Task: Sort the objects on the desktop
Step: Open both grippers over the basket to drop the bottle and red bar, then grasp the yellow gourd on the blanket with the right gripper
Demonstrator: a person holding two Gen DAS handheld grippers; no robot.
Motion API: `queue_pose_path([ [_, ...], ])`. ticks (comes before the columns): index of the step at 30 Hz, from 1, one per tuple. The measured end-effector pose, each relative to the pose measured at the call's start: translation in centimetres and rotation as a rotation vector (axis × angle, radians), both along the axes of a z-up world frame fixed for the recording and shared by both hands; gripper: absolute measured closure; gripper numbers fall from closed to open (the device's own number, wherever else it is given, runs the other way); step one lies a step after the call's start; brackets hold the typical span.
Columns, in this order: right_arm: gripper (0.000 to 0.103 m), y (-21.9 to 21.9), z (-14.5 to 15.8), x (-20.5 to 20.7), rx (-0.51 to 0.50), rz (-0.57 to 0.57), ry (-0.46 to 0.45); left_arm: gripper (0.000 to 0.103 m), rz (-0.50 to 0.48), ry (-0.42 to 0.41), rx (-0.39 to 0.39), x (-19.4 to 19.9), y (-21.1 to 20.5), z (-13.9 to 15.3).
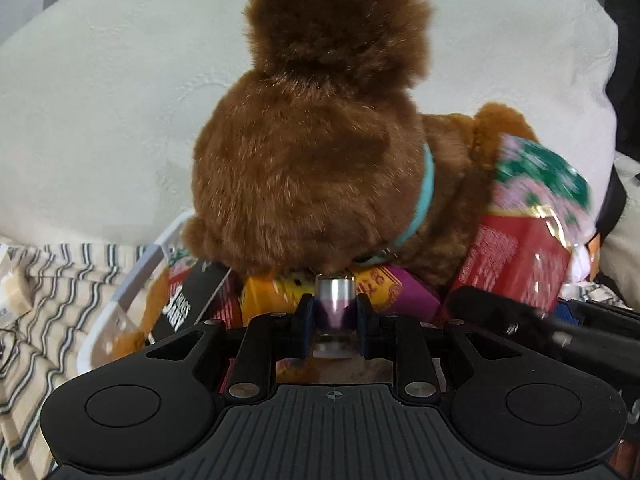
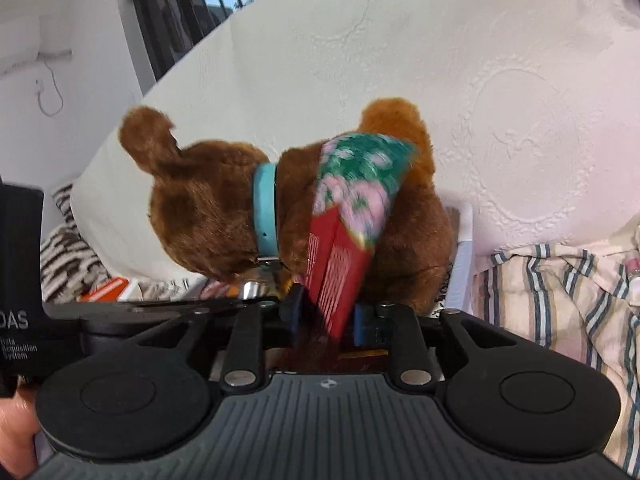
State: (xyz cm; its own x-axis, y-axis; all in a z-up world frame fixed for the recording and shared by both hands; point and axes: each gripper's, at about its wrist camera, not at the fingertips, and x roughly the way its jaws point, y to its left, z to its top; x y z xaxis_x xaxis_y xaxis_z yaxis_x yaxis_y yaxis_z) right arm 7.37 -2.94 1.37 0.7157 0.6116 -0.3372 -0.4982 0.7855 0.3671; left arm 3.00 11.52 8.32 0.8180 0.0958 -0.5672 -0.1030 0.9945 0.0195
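Left gripper [image 1: 335, 312] is clamping a small purple vial with a silver cap [image 1: 334, 294], jaws narrow on it, cap pointing ahead toward the basket; right gripper [image 2: 326, 314] is standing narrowly apart with a red packet topped in green and pink [image 2: 344, 236] between its pads, the packet blurred and tilting; whether the pads are pressing on it I cannot tell. Both items are hanging over the white basket [image 1: 120, 292], which is already heaped; a brown plush dog [image 1: 312, 168] with a teal collar [image 2: 266, 208] is lying across the top, over snack boxes and a black-labelled pack [image 1: 192, 304]. Judgement: both are being carried to this basket as the sorting bin; the packet is looking about to drop against the dog's flank. Open room is scant; only the basket's near rim and left corner are showing gaps, so the vial is likely to roll off the plush unless tucked low. A white pillow [image 2: 400, 60] is backing the basket; striped cloth [image 2: 560, 300] is lying alongside.
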Motion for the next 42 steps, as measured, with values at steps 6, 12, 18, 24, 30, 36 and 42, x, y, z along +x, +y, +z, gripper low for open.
queue_pose_path([
  [6,0.055,-1.2,0.4,-0.7,-0.036,0.018,0.027,0.033,0.005,0.017,0.052,0.4,-0.8,0.6],
  [12,0.027,-5.4,1.4,-4.0,0.034,0.008,-0.030,0.007,0.036,-0.076,0.059,-2.6,-0.7,2.5],
  [18,0.023,-8.6,2.6,-6.0,0.108,-0.056,-0.080,0.007,0.049,-0.101,0.038,-6.5,-1.2,3.0],
  [24,0.017,-16.0,3.7,-6.4,0.088,-0.215,-0.096,0.005,-0.109,-0.154,0.031,-9.7,-6.2,2.7],
  [30,0.011,-23.7,1.1,-1.2,-0.023,-0.371,0.210,0.001,-0.377,-0.143,-0.033,-9.6,-17.0,0.8],
  [36,0.011,-25.4,-2.7,3.4,-0.160,-0.454,0.314,0.001,-0.481,-0.041,-0.086,-6.9,-21.8,-5.1],
  [42,0.040,-25.1,-6.2,7.7,-0.307,-0.496,0.426,0.001,-0.455,0.011,-0.068,-5.4,-21.2,-8.7],
])
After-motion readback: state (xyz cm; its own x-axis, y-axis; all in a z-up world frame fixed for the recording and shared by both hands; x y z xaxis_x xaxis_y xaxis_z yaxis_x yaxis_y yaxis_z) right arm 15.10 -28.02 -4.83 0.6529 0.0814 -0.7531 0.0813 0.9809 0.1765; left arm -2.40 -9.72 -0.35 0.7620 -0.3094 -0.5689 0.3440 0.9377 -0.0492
